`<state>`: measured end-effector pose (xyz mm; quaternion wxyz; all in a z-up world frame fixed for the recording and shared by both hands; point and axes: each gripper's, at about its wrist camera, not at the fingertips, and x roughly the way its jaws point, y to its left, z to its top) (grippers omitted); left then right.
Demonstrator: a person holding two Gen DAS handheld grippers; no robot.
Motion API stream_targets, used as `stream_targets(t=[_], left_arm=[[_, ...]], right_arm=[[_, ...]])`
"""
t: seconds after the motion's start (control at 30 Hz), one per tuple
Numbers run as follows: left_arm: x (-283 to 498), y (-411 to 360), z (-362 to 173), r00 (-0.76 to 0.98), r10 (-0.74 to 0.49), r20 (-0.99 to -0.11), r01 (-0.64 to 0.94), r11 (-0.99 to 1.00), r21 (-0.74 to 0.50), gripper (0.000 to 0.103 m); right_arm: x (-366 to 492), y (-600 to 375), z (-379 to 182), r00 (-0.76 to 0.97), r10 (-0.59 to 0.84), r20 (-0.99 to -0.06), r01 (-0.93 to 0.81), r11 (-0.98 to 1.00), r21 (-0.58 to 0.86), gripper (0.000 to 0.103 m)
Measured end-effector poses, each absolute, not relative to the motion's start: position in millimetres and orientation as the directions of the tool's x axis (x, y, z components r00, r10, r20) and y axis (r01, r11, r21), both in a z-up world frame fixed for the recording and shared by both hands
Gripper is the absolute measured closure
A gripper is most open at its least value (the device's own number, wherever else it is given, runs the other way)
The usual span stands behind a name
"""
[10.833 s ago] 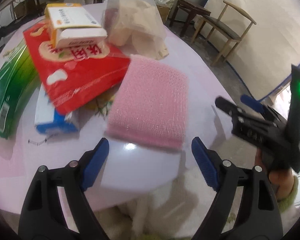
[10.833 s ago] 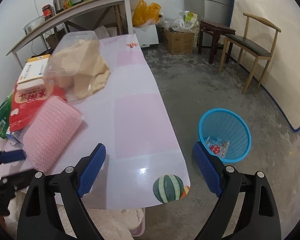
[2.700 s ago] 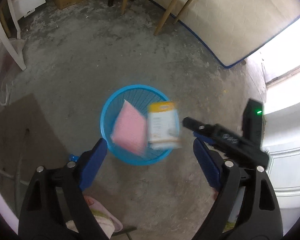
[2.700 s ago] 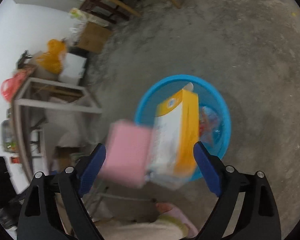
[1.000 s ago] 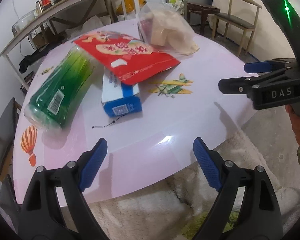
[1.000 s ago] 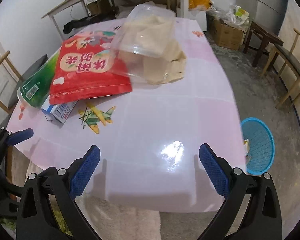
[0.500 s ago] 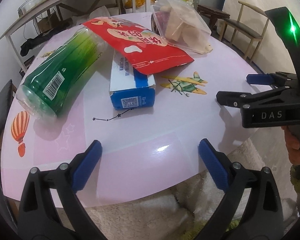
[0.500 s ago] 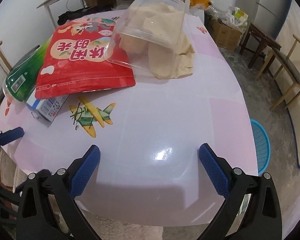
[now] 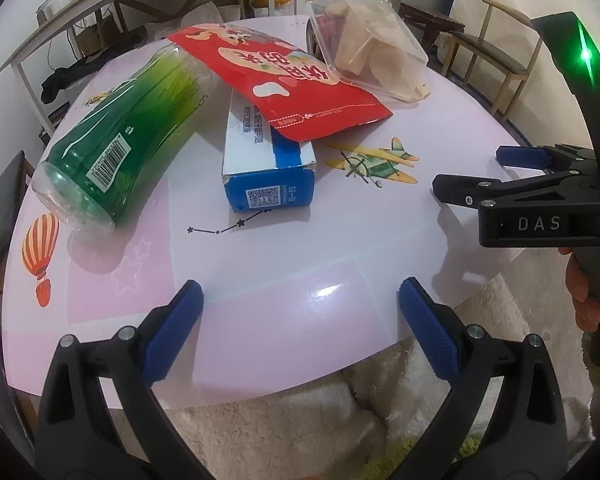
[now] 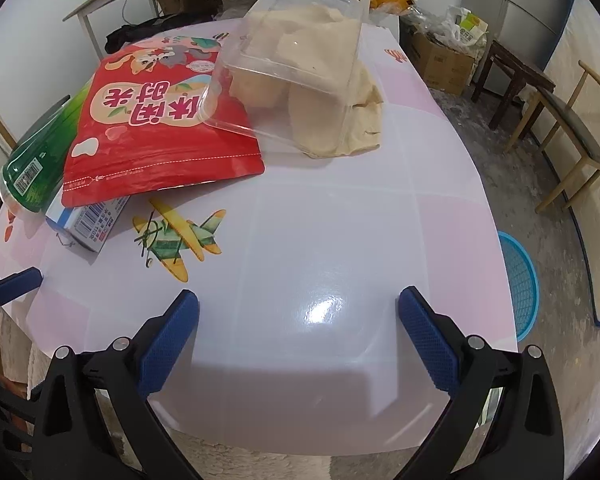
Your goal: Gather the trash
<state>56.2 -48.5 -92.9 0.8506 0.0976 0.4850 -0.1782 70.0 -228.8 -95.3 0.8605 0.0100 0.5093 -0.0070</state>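
Trash lies on the pink table (image 9: pixel 340 248): a green plastic bottle (image 9: pixel 116 136) on its side, a blue and white carton (image 9: pixel 266 164), a red snack bag (image 9: pixel 292 88) resting over both, and a clear plastic tub (image 9: pixel 368 52) holding beige paper. My left gripper (image 9: pixel 300 294) hangs open and empty above the table's near edge, short of the carton. My right gripper (image 10: pixel 299 298) is also open and empty, over bare table before the red bag (image 10: pixel 160 128) and the tub (image 10: pixel 296 76). It shows side-on as the right gripper (image 9: pixel 476 168) in the left view.
A blue mesh basket (image 10: pixel 520 280) stands on the concrete floor beyond the table's right edge. Wooden chairs (image 10: pixel 572 120) line the right wall. A cardboard box (image 10: pixel 444 60) and a long bench table stand at the back. A fluffy cream garment lies under the near edge.
Both views have closed in slightly on the trash pile. The left gripper's jaws stand a little wider than a second ago. Nothing on the table has moved.
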Motion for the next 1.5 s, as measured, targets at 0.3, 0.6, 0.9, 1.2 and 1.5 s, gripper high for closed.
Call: stream_targets(t=[0.3, 0.6, 0.9, 1.2, 1.5], left_arm=[[52.3, -47.1, -93.3, 0.483, -0.203, -0.851, 0.384, 0.923, -0.002, 0.007], [44.2, -43.9, -93.5, 0.524, -0.227, -0.821, 0.400, 0.917, 0.002, 0.007], [29.7, -17.8, -52.7, 0.601, -0.383, -0.702, 0.467, 0.881, -0.081, 0.007], [87.9, -1.5, -5.4, 0.667, -0.482, -0.568, 0.427, 0.872, -0.239, 0.009], [146.9, -24.1, -22.9, 0.631, -0.355, -0.689, 0.337, 0.926, -0.169, 0.032]], right_arm=[[75.1, -229.7, -94.4, 0.453, -0.001, -0.892, 0.023, 1.000, 0.010, 0.006], [76.6, -229.7, -94.3, 0.465, 0.006, -0.885, 0.009, 1.000, 0.012, 0.006], [68.1, -231.7, -98.0, 0.511, 0.032, -0.859, -0.017, 0.999, 0.027, 0.006], [69.7, -233.2, -96.9, 0.489, 0.049, -0.871, -0.039, 0.999, 0.034, 0.006], [67.4, -235.4, -96.7, 0.503, 0.063, -0.862, -0.066, 0.997, 0.034, 0.006]])
